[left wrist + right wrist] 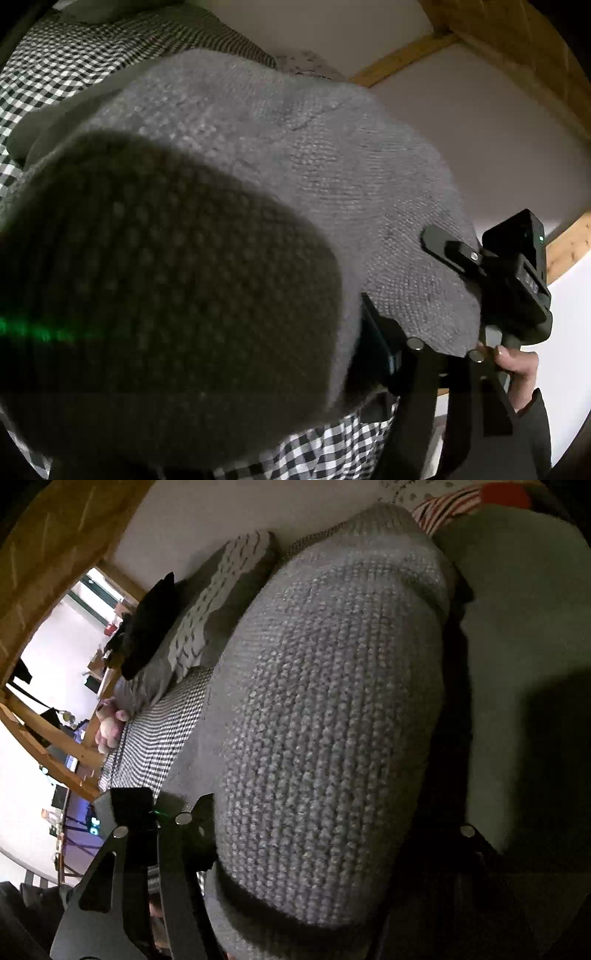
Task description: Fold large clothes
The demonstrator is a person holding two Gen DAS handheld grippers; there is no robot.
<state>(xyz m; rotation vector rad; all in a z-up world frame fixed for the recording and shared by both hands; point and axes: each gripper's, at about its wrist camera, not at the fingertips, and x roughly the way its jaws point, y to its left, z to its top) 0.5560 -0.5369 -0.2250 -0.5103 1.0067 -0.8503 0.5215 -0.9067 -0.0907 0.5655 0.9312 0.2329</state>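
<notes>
A grey knitted sweater hangs over my left gripper and fills most of the left wrist view. A dark fold of it lies right against the lens. Only this gripper's right finger shows, and its tips are under the knit. A hand holds my right gripper at the sweater's right edge. In the right wrist view the sweater bulges between the two fingers of my right gripper, which press on its sides.
The sweater lies over a bed with a black-and-white checked cover inside a wooden frame. Grey pillows, a black item and a plush toy sit at the far side. A grey-green cloth lies to the right.
</notes>
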